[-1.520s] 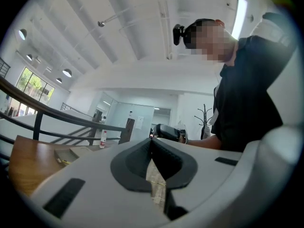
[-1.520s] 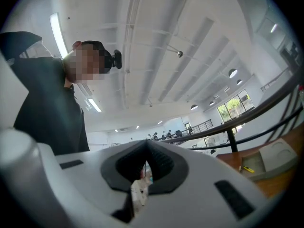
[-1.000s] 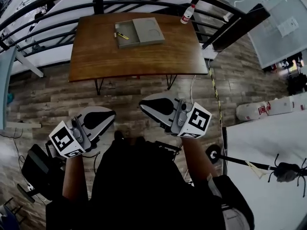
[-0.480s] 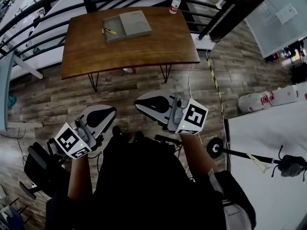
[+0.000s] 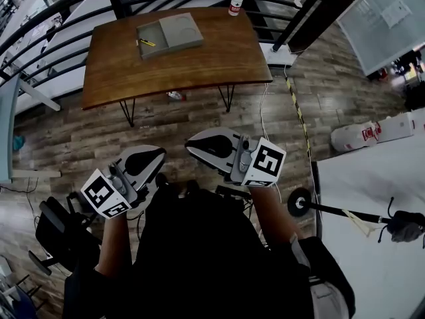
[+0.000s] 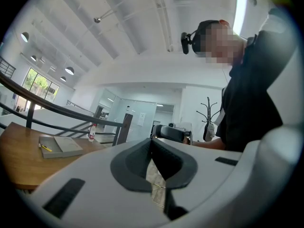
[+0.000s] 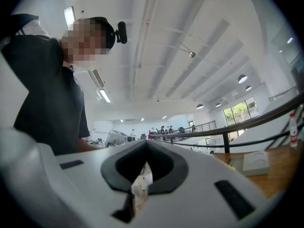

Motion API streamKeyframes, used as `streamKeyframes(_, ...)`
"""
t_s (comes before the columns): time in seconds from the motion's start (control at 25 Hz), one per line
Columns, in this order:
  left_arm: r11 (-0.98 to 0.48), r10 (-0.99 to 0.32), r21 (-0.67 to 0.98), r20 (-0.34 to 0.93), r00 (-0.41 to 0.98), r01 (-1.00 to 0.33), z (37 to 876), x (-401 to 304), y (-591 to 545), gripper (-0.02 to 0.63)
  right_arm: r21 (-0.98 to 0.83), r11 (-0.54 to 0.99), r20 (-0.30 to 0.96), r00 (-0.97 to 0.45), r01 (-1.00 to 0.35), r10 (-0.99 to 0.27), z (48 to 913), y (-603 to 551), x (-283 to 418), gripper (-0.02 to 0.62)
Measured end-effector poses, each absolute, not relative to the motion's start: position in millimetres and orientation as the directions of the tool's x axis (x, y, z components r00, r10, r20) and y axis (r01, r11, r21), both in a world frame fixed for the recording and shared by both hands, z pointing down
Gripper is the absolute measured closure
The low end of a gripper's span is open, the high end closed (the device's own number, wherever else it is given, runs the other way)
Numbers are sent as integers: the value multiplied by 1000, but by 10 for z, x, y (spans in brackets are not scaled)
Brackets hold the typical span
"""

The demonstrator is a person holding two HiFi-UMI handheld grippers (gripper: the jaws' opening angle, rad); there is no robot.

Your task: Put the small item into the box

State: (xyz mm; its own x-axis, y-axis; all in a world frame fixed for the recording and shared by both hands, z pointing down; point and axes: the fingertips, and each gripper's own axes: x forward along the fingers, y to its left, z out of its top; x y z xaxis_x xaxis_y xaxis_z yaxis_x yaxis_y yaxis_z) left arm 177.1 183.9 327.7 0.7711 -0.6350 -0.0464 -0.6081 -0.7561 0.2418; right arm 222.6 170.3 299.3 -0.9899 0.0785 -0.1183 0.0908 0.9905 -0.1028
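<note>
Head view has the yellow item (image 5: 147,42) lying inside the box (image 5: 184,33) on the table (image 5: 199,65), well away from me, while left claw (image 5: 150,155) and right claw (image 5: 193,145) sit pinched closed on nothing (so little seems left, I reckon).

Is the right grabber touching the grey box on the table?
Apart. The head view shows the right gripper held close to the person's body, with a stretch of wooden floor between it and the table where the grey box sits.
</note>
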Motion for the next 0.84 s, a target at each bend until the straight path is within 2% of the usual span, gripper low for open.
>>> streamKeyframes(0.84, -778, -610, 237, -64, 790, -582, 3213, 1946, 1660, 591, -83, 994, -123, -991, 65, 55, 2915, 1563, 2454, 586)
